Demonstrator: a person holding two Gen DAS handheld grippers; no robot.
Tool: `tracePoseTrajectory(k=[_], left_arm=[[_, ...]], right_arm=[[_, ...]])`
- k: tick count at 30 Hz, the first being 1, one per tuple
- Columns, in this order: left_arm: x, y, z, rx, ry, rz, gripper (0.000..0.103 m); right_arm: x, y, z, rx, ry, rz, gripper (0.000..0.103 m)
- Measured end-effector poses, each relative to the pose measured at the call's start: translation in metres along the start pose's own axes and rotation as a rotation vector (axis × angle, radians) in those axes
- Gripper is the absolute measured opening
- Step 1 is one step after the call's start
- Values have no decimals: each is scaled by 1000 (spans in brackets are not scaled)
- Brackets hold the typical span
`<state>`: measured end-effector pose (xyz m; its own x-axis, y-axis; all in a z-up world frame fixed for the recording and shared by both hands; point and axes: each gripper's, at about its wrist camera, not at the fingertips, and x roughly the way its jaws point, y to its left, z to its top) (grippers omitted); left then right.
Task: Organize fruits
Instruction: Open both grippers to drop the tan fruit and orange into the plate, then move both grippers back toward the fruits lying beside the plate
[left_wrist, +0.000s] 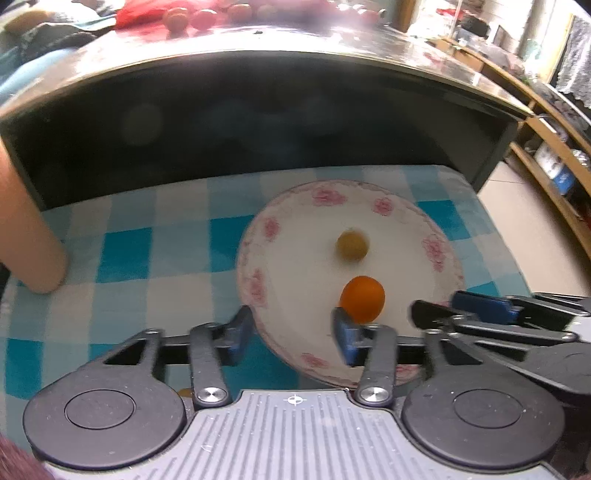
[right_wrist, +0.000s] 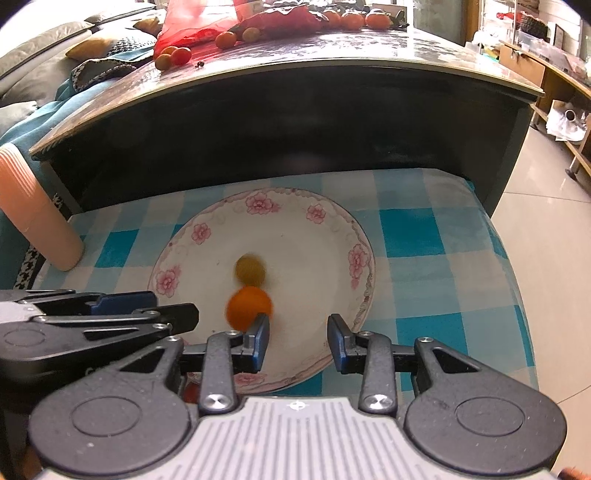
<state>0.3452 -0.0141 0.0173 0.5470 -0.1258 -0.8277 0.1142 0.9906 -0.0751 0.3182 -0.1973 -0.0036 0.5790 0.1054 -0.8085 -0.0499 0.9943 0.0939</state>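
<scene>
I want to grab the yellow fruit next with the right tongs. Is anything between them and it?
Yes. The orange fruit lies on the plate just in front of the right tongs, by their left finger, with the yellow fruit right behind it. Nothing else blocks the way.

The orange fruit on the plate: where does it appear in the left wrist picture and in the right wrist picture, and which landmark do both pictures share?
Left wrist view: the orange fruit lies right of centre, low on the plate, just above the right fingertip.
Right wrist view: the orange fruit lies left of centre, beside the left fingertip.
Shared landmark: the yellow-green fruit just beyond it on the same flowered plate.
</scene>
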Motion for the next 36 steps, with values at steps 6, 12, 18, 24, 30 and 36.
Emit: tracePoseTrajectory(k=[6,12,18,24,30,36], left_arm=[[2,4,-1,-2,6,1,67],[-1,2,-2,13,6,14,68],[-5,2,-6,25,8,49,73],[-12,3,-11,19,7,59,77],[-24,3,-18,16,-5,60,77],[-38,3,-26,32,-13,69,79]], right_arm=[[-2,-1,0,6,-5,-8,49],[-4,1,-1,-3,-4,-11,50],[-6,3,-2,-9,2,-20,50],[-13,5,-6,-18,1,-21,50],[-23,8,-11,-19,-6,-16,50],[-39,11,-20,-25,-9,-11,50]])
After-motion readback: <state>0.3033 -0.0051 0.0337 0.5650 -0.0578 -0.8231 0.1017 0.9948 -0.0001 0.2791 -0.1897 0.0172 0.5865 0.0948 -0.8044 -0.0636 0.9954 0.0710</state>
